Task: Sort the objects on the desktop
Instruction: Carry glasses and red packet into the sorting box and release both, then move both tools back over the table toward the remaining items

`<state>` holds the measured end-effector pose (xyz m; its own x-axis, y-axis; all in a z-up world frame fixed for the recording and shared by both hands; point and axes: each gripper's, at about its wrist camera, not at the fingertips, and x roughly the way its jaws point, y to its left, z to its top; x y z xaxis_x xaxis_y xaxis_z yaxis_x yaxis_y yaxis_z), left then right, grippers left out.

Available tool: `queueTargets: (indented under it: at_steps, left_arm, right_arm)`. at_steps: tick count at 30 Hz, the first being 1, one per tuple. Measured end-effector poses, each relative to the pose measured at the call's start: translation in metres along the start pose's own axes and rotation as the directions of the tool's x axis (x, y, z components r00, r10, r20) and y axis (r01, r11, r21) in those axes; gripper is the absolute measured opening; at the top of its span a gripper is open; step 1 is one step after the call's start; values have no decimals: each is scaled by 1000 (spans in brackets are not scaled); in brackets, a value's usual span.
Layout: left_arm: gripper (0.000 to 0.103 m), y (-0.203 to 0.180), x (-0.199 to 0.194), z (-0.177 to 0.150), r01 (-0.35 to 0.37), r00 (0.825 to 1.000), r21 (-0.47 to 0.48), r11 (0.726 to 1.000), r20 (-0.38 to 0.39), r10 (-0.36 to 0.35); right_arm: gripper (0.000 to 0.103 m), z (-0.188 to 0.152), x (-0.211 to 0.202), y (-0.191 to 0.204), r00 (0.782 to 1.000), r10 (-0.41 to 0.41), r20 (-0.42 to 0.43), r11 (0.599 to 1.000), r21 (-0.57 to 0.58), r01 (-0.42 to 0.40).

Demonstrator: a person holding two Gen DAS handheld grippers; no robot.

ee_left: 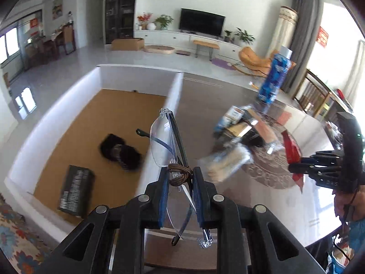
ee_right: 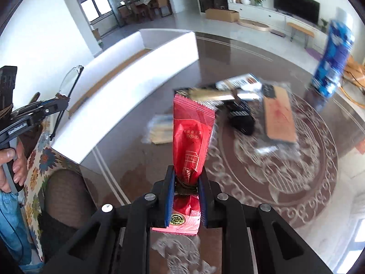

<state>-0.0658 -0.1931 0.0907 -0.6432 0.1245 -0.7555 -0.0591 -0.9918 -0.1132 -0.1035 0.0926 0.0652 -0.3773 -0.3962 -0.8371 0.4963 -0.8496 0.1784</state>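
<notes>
Eyeglasses [ee_left: 167,141], rimless with clear lenses and thin dark temples, are clamped between the blue-padded fingers of the left gripper [ee_left: 180,178], which are drawn narrow onto the frame near the bridge, where a brown cord is wound. The glasses' long axis runs along the fingers, one lens pointing up and away, folded temple tips toward the camera. They hang in the air above the right-hand wall of a white-sided box [ee_left: 54,123] with a tan, cardboard-like floor. On that floor lie a dark, soft-looking, blurred object [ee_left: 121,151] and a dark rectangular carton [ee_left: 76,190] printed with pale text.

Red sachet [ee_right: 192,134], a glossy foil packet with crimped, serrated ends and gold print, is pinched at its lower third by the right gripper [ee_right: 186,183], fingers close together on it; it stands nearly upright, long axis along the fingers, above a brown table [ee_right: 228,52] with a pale scrolled medallion pattern.

Left-wrist view alone shows the box's interior and contents. Right-wrist view shows only the box's outer white walls, but gives the table's pile more fully: a flat tan-faced card in clear wrap [ee_right: 279,114], a black pouch [ee_right: 241,116], a crinkled clear bag of pale sticks [ee_right: 159,130], and a tall blue patterned can [ee_right: 333,61] standing upright beyond. Each view catches the other gripper at its edge.
</notes>
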Motion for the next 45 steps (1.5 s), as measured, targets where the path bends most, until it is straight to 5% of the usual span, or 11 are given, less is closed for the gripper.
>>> queueTargets:
  at_steps: [7, 12, 19, 21, 22, 23, 24, 25, 31, 35, 45]
  left_arm:
    - [20, 131, 3, 15, -185, 983, -187, 965, -32, 182]
    - [20, 167, 31, 6, -224, 974, -237, 945, -94, 207]
    - [21, 182, 74, -8, -267, 956, -236, 934, -187, 226]
    - [25, 186, 81, -10, -303, 943, -238, 923, -218, 253]
    - [30, 188, 83, -11, -311, 939, -243, 919, -224, 259]
    - [48, 189, 83, -13, -311, 940, -252, 916, -223, 258]
    - [72, 190, 81, -13, -316, 940, -261, 912, -216, 264]
    - [77, 188, 77, -14, -331, 938, -265, 905, -198, 285]
    - [78, 149, 45, -8, -331, 943, -235, 914, -64, 326]
    - [78, 96, 27, -1, -310, 947, -168, 936, 32, 319]
    - [80, -30, 0, 7, -281, 943, 3, 960, 188, 276]
  right_arm:
    - [20, 96, 23, 149, 973, 201, 116, 969, -166, -181]
    - [20, 135, 94, 237, 964, 258, 65, 940, -249, -234]
    - [24, 136, 167, 263, 973, 231, -26, 941, -248, -230]
    - [57, 132, 178, 262, 974, 222, -38, 944, -242, -225]
    - [85, 128, 180, 256, 971, 238, -27, 943, -232, -238]
    - [90, 128, 180, 256, 971, 238, -27, 943, -232, -238]
    - [90, 126, 177, 253, 969, 247, -8, 944, -226, -243]
    - [90, 125, 174, 252, 967, 253, 7, 944, -222, -245]
    - [90, 109, 128, 208, 960, 240, 148, 952, -229, -202]
    - [91, 75, 91, 154, 958, 144, 248, 972, -216, -90]
    - [94, -11, 48, 18, 967, -66, 245, 997, -21, 73]
